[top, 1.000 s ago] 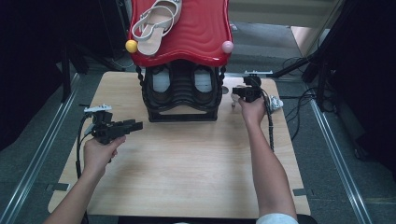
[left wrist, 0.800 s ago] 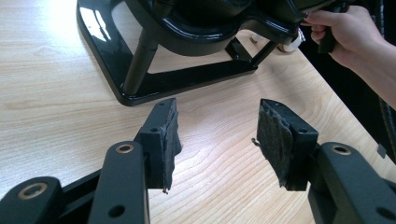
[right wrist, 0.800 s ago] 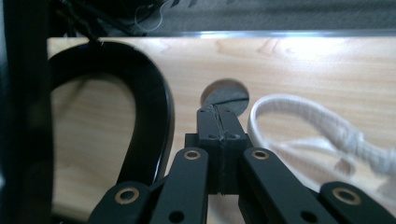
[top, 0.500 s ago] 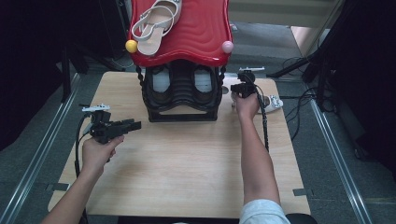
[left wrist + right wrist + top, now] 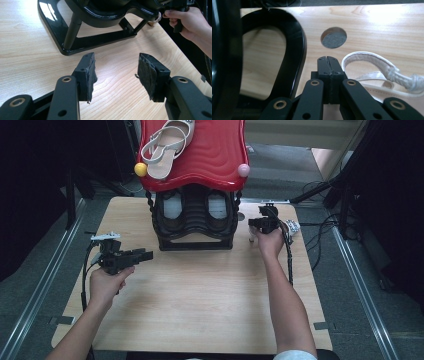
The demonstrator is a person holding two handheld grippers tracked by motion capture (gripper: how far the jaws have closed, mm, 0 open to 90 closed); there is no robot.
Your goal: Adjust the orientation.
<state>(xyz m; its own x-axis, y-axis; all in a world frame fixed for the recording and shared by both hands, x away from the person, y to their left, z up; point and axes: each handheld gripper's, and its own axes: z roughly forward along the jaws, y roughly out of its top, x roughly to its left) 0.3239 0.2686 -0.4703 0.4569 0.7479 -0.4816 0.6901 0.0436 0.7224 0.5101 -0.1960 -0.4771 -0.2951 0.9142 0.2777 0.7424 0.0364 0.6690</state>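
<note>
Sandal straps (image 5: 372, 62), pale cream with a knotted, frayed bit at the right, lie on the desk (image 5: 200, 295) just beside the right gripper (image 5: 328, 60), whose fingers are pressed together with nothing between them. In the right gripper view the strap loops up off the wood and runs away to the right, so the sandal's long axis seems to lie across that view; its toe and heel are out of frame, and I cannot tell which way it points. In the high view the right gripper (image 5: 262, 224) sits at the far right of the desk, close to the black shoe rack (image 5: 195, 220), and the sandal there is too hidden by the hand to make out. The left gripper (image 5: 116, 72) hovers over bare wood at the near left, its fingers wide apart and empty, their pads worn and ragged; in the high view it (image 5: 142, 256) aims toward the rack's base. Just left of the right gripper's fingers curves the rack's glossy black foot (image 5: 292, 50), and beyond them a round hole (image 5: 333, 37) is cut in the desk. Farther off, the rack's red wavy top shelf (image 5: 210, 155) carries another cream sandal (image 5: 167, 140), with a yellow knob (image 5: 141, 169) and a pink knob (image 5: 243, 170) at its front corners.
</note>
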